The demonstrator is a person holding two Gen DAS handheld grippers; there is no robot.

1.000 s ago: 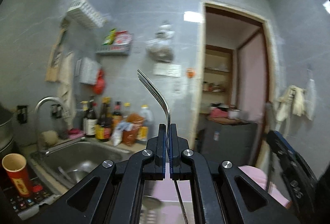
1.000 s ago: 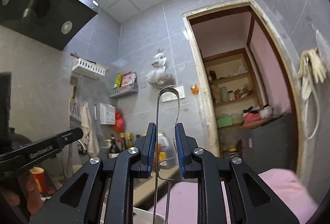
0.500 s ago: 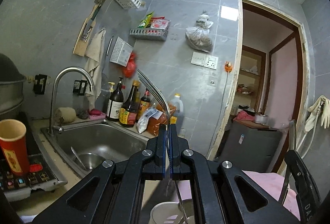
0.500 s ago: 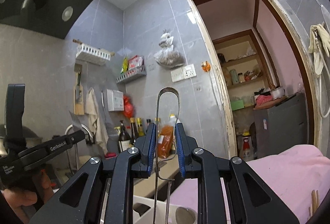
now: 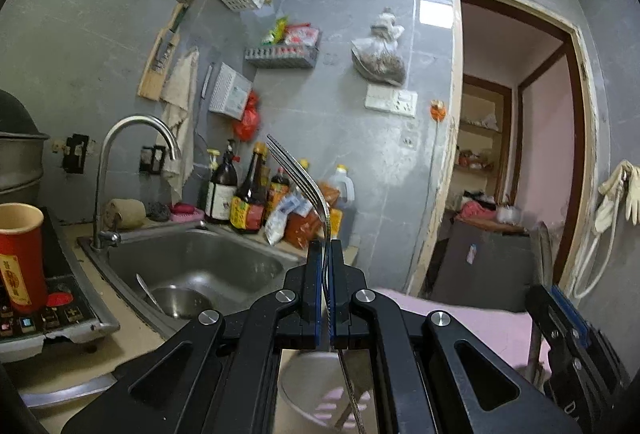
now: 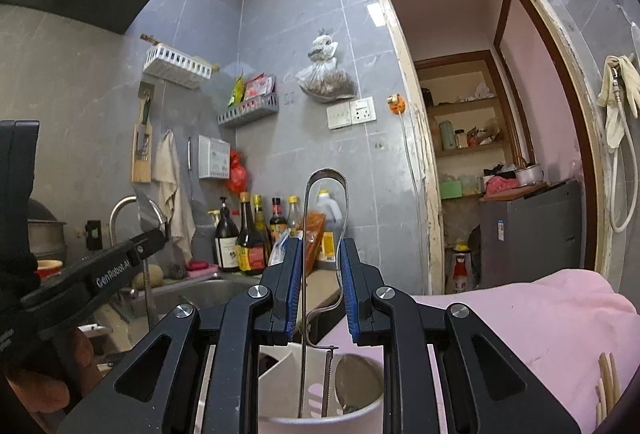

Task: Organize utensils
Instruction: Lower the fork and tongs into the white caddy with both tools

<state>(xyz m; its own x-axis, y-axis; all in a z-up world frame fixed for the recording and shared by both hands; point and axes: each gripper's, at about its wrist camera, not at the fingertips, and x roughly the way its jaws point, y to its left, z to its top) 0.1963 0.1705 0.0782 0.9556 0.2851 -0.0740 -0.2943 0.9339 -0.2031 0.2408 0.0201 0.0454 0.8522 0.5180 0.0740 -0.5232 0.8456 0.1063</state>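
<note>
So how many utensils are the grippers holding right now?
2. A fork is clamped in the left gripper, tines up. Metal tongs sit between the right gripper fingers, lower ends in the white holder. None appear hidden.

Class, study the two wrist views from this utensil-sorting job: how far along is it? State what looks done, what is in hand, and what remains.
Done: a spoon already sits in the white holder.
In hand: the left hand-held gripper is shut on a fork; the right hand-held gripper clamps a metal peeler, its lower end inside the holder.
Left: both tools need releasing into the holder; chopsticks lie on the pink cloth.
</note>
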